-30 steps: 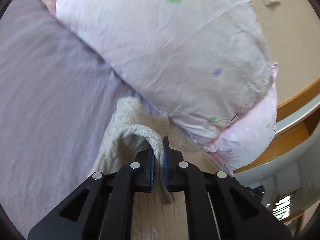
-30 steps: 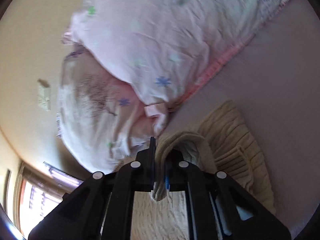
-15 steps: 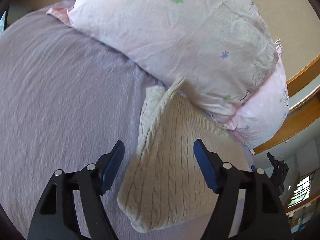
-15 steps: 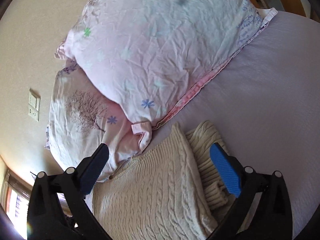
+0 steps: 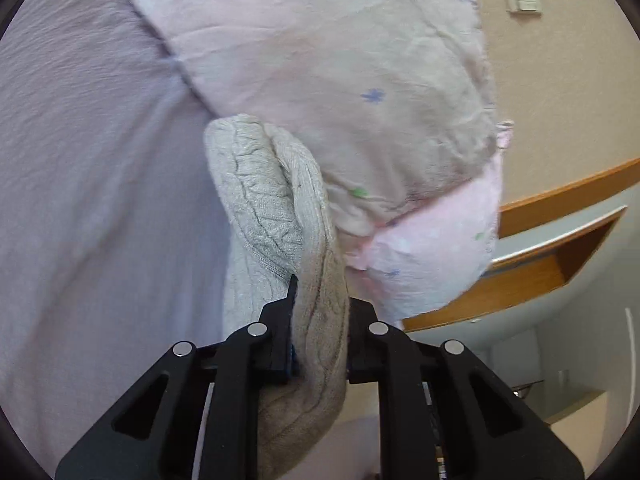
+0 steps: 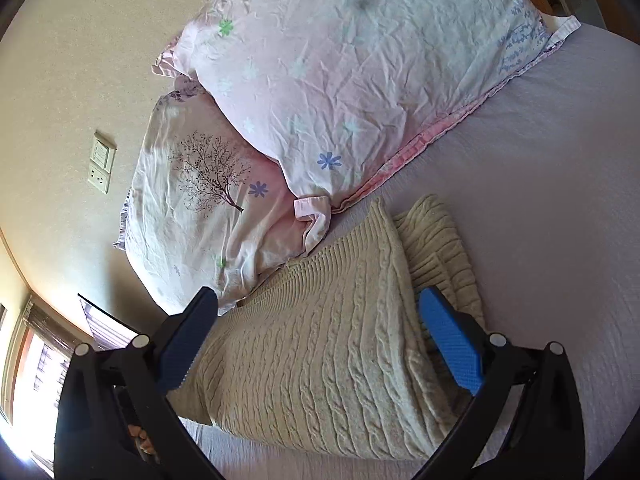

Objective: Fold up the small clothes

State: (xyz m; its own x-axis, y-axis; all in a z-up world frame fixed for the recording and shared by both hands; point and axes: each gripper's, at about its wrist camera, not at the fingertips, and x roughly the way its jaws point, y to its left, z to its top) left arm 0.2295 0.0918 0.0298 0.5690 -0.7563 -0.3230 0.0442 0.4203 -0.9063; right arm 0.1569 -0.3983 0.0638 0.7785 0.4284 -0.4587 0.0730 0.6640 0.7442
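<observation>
A cream cable-knit sweater (image 6: 320, 360) lies folded on the lilac bed sheet (image 6: 560, 200), against the pillows. My right gripper (image 6: 316, 344) is open and empty just above the sweater, its blue pads on either side of the knit. In the left wrist view my left gripper (image 5: 320, 320) is shut on a thick bunch of the sweater (image 5: 272, 216), which rises from between the fingers toward the pillow.
Two pink floral pillows (image 6: 340, 80) lean against the beige wall at the head of the bed; one also fills the left wrist view (image 5: 340, 80). A wall switch (image 6: 100, 168) and a wooden bed frame (image 5: 540, 272) are nearby.
Both grippers let go of the sweater half a second ago. Since then the left gripper has closed on a bunch of the sweater again; the right stays open over it.
</observation>
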